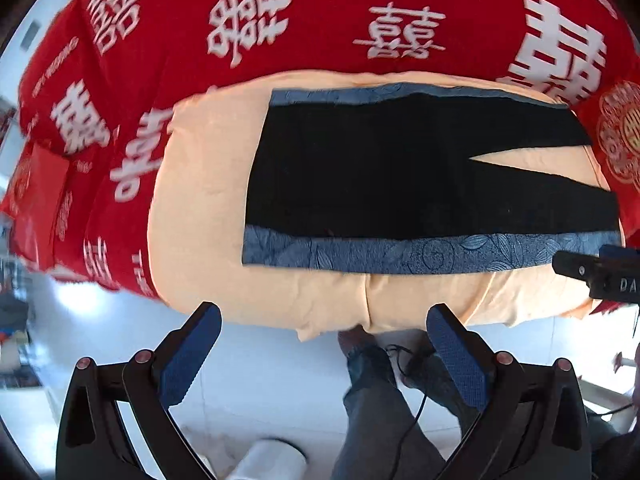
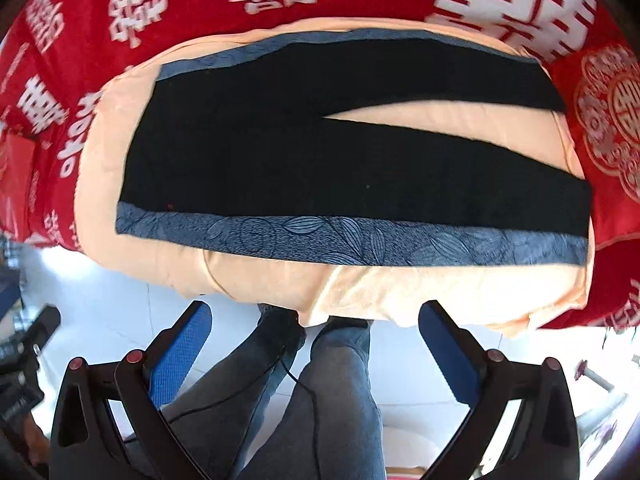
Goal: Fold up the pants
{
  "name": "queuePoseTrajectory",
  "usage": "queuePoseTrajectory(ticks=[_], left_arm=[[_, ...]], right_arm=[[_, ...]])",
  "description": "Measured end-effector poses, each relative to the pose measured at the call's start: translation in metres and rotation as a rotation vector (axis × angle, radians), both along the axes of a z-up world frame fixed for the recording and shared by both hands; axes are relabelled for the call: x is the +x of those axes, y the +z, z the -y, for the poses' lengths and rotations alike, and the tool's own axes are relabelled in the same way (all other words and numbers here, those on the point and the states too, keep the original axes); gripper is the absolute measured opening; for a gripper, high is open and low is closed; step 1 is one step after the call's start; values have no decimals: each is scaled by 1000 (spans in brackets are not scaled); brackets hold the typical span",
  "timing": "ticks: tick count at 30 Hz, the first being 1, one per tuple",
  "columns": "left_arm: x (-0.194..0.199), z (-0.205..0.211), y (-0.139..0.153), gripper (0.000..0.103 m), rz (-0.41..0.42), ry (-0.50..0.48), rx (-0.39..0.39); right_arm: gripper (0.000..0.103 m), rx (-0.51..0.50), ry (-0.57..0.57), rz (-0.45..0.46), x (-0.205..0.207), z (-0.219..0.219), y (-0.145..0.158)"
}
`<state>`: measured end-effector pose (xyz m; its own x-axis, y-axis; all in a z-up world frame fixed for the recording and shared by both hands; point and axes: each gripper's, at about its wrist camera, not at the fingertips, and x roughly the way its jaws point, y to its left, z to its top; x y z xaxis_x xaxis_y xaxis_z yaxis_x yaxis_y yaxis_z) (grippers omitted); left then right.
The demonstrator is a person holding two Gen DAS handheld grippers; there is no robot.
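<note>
Black pants [image 1: 380, 168] with blue patterned side stripes lie flat on a peach sheet [image 1: 200, 200], waistband to the left, the two legs spread apart to the right. They also show in the right wrist view [image 2: 280, 160]. My left gripper [image 1: 324, 344] is open and empty, held above the floor in front of the sheet's near edge. My right gripper [image 2: 316, 344] is open and empty, also in front of the near edge. The right gripper's body shows at the right edge of the left wrist view [image 1: 600, 276].
A red quilt with white characters [image 1: 280, 20] covers the bed behind and beside the sheet [image 2: 440, 292]. The person's legs in grey jeans [image 2: 332, 400] and a black cable stand on the white tiled floor [image 1: 260, 380] below the grippers.
</note>
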<state>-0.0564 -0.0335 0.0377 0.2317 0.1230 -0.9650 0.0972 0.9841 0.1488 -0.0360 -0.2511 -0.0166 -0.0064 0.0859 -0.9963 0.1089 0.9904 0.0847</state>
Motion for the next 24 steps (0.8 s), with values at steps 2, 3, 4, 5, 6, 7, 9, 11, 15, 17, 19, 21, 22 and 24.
queuePoseTrajectory(ticks=[2, 3, 4, 5, 6, 7, 9, 11, 15, 17, 19, 21, 22, 24], left_arm=[[7, -7, 6, 103, 39, -19, 3], [10, -11, 7, 103, 50, -22, 0], [14, -15, 7, 103, 54, -25, -5], [18, -21, 5, 103, 50, -26, -8], [21, -25, 3, 103, 43, -23, -10], [25, -32, 3, 103, 42, -17, -7], [29, -41, 6, 103, 61, -2, 2], [32, -48, 9, 103, 79, 7, 0], [37, -55, 4, 103, 69, -4, -15], [40, -56, 2, 103, 67, -12, -17], [42, -57, 2, 103, 68, -13, -17], [45, -56, 2, 103, 68, -14, -24], [47, -56, 2, 103, 67, -14, -27], [50, -54, 0, 103, 62, -18, -29]], right_arm=[[103, -4, -17, 4, 2, -2, -1], [103, -10, -24, 6, 4, -4, -2], [103, -12, -33, 9, 6, -8, -3], [103, -12, -39, 14, 8, -11, -3], [103, -12, -44, 21, 10, -14, -3], [103, -11, -48, 27, 11, -17, -3], [103, -4, -58, 33, 14, -25, -2], [103, -4, -61, 39, 17, -31, -1], [103, -15, -74, 51, 22, -39, 2], [103, -20, -83, 50, 22, -40, 3], [103, -25, -90, 54, 23, -40, 4], [103, -33, -98, 66, 22, -40, 7], [103, -36, -102, 66, 22, -39, 8], [103, -42, -116, 61, 20, -36, 8]])
